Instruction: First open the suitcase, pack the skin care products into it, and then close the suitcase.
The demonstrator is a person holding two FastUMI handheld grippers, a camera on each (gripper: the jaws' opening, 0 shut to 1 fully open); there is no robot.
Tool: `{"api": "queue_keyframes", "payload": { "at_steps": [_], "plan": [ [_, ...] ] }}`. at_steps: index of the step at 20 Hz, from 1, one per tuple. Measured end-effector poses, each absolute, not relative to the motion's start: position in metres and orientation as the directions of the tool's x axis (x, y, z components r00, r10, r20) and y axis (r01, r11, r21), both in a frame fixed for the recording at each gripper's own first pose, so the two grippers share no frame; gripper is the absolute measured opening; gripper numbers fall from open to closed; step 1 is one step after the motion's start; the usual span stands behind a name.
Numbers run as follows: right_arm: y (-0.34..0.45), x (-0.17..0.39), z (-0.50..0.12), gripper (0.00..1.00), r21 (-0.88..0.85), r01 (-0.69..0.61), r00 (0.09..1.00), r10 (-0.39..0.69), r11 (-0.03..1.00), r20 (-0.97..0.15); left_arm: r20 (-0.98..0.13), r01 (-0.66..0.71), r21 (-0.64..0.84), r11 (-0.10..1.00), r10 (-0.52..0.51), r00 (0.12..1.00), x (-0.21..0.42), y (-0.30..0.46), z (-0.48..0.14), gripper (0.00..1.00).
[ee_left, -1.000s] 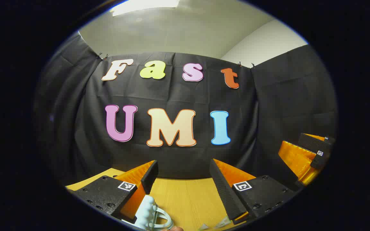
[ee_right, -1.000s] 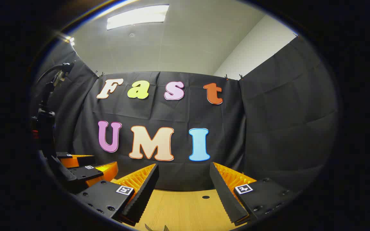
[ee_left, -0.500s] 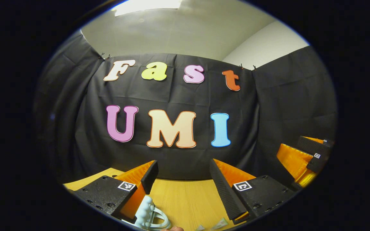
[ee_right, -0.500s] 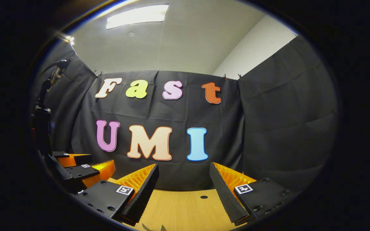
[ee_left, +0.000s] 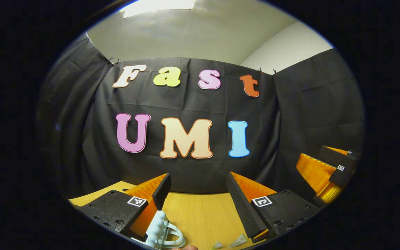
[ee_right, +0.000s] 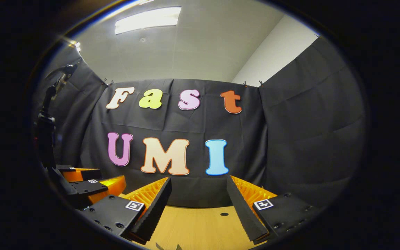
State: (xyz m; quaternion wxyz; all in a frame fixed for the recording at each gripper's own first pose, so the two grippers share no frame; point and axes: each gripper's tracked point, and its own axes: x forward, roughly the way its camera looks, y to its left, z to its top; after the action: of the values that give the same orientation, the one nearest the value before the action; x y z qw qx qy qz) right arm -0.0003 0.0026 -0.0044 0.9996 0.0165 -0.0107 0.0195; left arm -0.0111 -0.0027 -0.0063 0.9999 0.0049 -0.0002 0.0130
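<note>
Both grippers were held level above the table [ee_left: 200, 211], facing the cloth wall, each with its fingers spread wide and nothing between them. The left gripper [ee_left: 197, 187] had a pale blue ribbed object with a looped handle [ee_left: 161, 233] just under its left finger, low and near the bottom of the left gripper view; what it was could not be told, though it may have been part of the suitcase or one of the products. Small pale packets [ee_left: 239, 241] lay on the table beneath that gripper's right finger. The right gripper [ee_right: 198, 189] was beside the left one, over bare table.

Judging by this, the goods lay below and behind both grippers' line of sight, nearer the left gripper, so the coming move called for tilting down toward the table.
</note>
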Motion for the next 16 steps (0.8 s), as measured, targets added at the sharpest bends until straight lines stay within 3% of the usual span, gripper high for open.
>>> {"api": "queue_keyframes", "payload": {
  "at_steps": [8, 11, 13, 16],
  "plan": [
    [-0.003, 0.020, -0.035, 0.98, 0.078, -0.137, 0.990, 0.139, 0.987, -0.018, -0.143, -0.059, 0.016, 0.998, 0.060, 0.988, -0.010, -0.001, -0.056, 0.95],
    [-0.008, 0.025, -0.054, 0.98, 0.116, -0.189, 0.981, 0.194, 0.975, -0.030, -0.202, -0.120, 0.098, 0.988, 0.138, 0.970, -0.017, 0.017, -0.088, 0.95],
    [-0.013, 0.033, -0.064, 0.98, 0.116, -0.193, 0.979, 0.200, 0.974, -0.050, -0.277, -0.145, 0.148, 0.978, 0.181, 0.943, -0.020, 0.030, -0.122, 0.95],
    [-0.016, 0.044, -0.069, 0.98, 0.111, -0.183, 0.980, 0.190, 0.977, -0.060, -0.436, -0.112, 0.102, 0.988, 0.146, 0.888, -0.032, 0.030, -0.187, 0.95]
  ]
}}
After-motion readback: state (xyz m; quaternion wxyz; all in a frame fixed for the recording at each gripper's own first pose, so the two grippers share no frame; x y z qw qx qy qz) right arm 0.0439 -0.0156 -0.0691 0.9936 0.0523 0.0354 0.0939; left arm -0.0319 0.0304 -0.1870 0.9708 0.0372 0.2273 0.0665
